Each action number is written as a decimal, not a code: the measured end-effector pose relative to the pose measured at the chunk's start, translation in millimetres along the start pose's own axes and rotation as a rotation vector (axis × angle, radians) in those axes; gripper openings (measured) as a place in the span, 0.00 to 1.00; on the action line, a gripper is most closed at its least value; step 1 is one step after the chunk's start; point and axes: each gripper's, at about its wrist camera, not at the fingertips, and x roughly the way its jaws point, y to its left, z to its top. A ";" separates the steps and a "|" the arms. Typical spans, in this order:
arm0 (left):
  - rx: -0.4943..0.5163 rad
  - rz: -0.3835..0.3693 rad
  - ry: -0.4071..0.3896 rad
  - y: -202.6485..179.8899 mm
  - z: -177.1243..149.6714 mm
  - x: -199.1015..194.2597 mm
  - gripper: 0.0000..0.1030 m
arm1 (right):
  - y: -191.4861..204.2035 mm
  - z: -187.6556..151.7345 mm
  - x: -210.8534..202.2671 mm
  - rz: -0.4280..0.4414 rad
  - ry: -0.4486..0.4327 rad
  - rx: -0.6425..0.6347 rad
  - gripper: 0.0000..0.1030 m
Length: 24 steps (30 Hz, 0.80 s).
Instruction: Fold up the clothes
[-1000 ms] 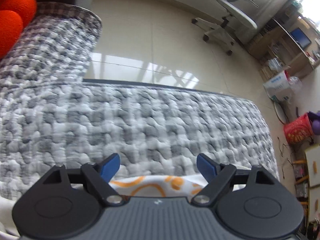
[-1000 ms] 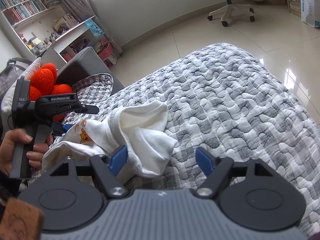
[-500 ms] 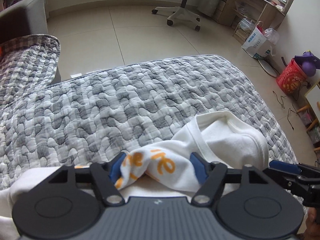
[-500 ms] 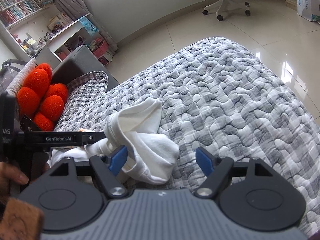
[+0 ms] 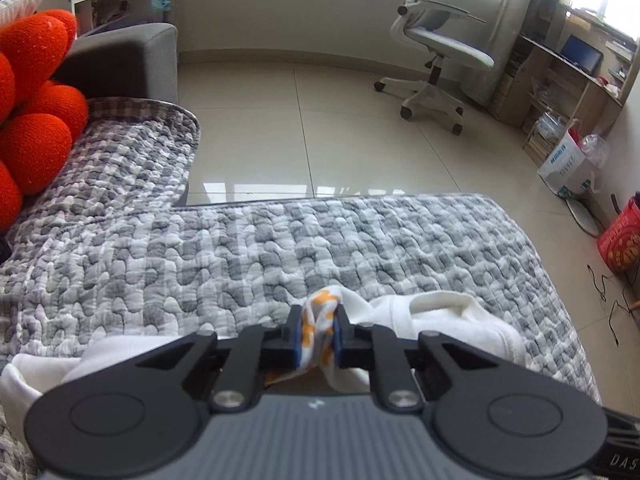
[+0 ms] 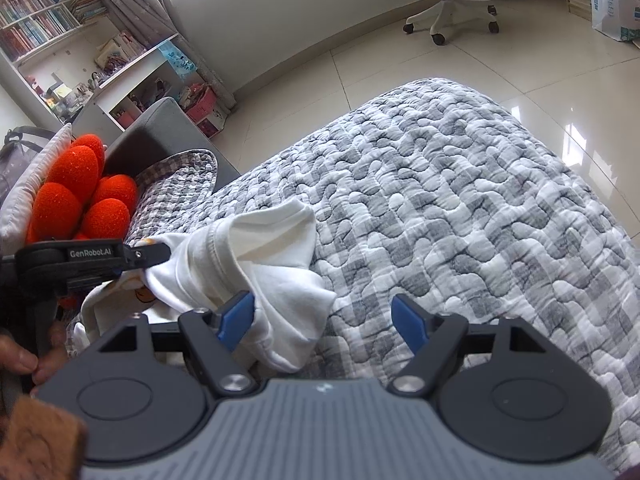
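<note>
A crumpled white garment with orange print lies on the grey quilted bed cover. My left gripper is shut on a bunched fold of the garment, the orange-printed cloth pinched between its blue pads. The left gripper also shows in the right wrist view, at the garment's left side. My right gripper is open just above the garment's near edge; its left pad touches the cloth and nothing is held.
Orange-red cushions and a grey sofa arm stand to the left. The bed cover ends at a tiled floor. An office chair, desk, boxes and a red bag are at the right.
My left gripper swung down onto the garment and closed on an orange-printed fold. My right gripper stayed open by the garment's edge.
</note>
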 end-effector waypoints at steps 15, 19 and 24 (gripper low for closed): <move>-0.248 0.265 -0.238 53.1 36.8 -12.2 0.13 | 0.1 1.8 -0.8 -0.015 -0.024 -0.019 0.77; -0.334 0.340 -0.246 75.4 35.5 -3.0 0.13 | 1.6 1.6 1.2 -0.016 -0.020 -0.019 0.77; -0.365 0.366 -0.216 89.2 30.9 11.9 0.15 | 5.9 0.9 4.9 -0.014 -0.011 -0.031 0.77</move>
